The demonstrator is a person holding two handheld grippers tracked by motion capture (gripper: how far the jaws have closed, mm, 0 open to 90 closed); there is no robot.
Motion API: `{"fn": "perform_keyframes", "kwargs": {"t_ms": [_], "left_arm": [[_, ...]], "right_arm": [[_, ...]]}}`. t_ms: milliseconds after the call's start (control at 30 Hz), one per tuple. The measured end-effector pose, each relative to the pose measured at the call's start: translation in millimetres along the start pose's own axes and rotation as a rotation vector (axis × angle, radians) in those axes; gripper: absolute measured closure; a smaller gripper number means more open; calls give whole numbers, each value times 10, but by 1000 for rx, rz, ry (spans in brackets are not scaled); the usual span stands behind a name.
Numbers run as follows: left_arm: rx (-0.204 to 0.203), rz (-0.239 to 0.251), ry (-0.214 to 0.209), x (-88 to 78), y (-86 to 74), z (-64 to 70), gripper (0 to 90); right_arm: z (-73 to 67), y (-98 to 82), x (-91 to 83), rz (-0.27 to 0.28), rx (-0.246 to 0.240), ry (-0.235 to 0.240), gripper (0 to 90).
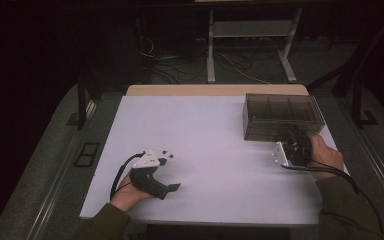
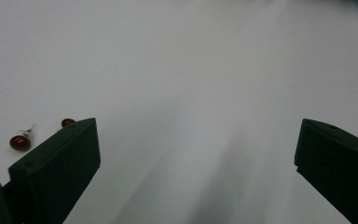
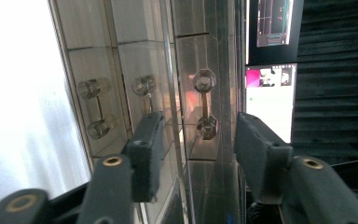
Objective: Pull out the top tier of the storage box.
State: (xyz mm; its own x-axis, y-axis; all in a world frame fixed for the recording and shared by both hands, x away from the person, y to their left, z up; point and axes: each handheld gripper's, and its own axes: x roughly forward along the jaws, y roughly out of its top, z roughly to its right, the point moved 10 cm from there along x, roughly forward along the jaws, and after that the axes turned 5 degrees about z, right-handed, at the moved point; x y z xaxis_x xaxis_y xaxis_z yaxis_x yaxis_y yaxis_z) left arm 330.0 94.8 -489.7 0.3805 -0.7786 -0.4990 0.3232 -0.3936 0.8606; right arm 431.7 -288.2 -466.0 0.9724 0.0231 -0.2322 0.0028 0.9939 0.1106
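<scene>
In the high view a smoky clear drawer box [image 1: 282, 116] stands near the far right corner of the white worktop [image 1: 205, 145], with the right gripper [image 1: 291, 137] just at its front and the left gripper [image 1: 164, 172] resting apart over open surface. In the left gripper view the jaws are spread wide and empty, and two tiny red earrings [image 2: 20, 141] lie beside the left jaw, light and easily scattered. In the right gripper view the jaws are parted on either side of one small faceted drawer handle [image 3: 205, 103], the natural hold; the box looks rigid, slick and light, so I judge it may slide toward the near worktop edge.
</scene>
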Motion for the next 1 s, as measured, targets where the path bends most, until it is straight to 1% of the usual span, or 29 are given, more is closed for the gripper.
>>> {"fn": "perform_keyframes", "kwargs": {"t_ms": [67, 133, 167, 367, 467, 567, 667, 900, 1000], "left_arm": [[1, -1, 0, 1, -1, 1, 0], [1, -1, 0, 2, -1, 3, 0], [1, -2, -1, 2, -2, 3, 0], [2, -4, -1, 4, -5, 4, 0], [3, -4, -1, 3, -4, 5, 0], [3, -4, -1, 3, -4, 5, 0], [0, -2, -1, 3, -3, 4, 0], [1, -1, 0, 1, -1, 5, 0], [2, -1, 0, -1, -1, 3, 0]], "right_arm": [[-13, -4, 9, -3, 12, -6, 573], [-7, -16, 19, -10, 1, -11, 614], [-7, -16, 19, -10, 1, -11, 614], [9, -14, 27, -4, -13, -15, 685], [20, -1, 39, 4, -4, -29, 731], [31, -9, 50, -1, -15, -28, 755], [41, -10, 48, -1, -19, -38, 772], [36, -12, 45, -6, -22, -44, 785], [34, -7, 40, -9, -34, -45, 787]]}}
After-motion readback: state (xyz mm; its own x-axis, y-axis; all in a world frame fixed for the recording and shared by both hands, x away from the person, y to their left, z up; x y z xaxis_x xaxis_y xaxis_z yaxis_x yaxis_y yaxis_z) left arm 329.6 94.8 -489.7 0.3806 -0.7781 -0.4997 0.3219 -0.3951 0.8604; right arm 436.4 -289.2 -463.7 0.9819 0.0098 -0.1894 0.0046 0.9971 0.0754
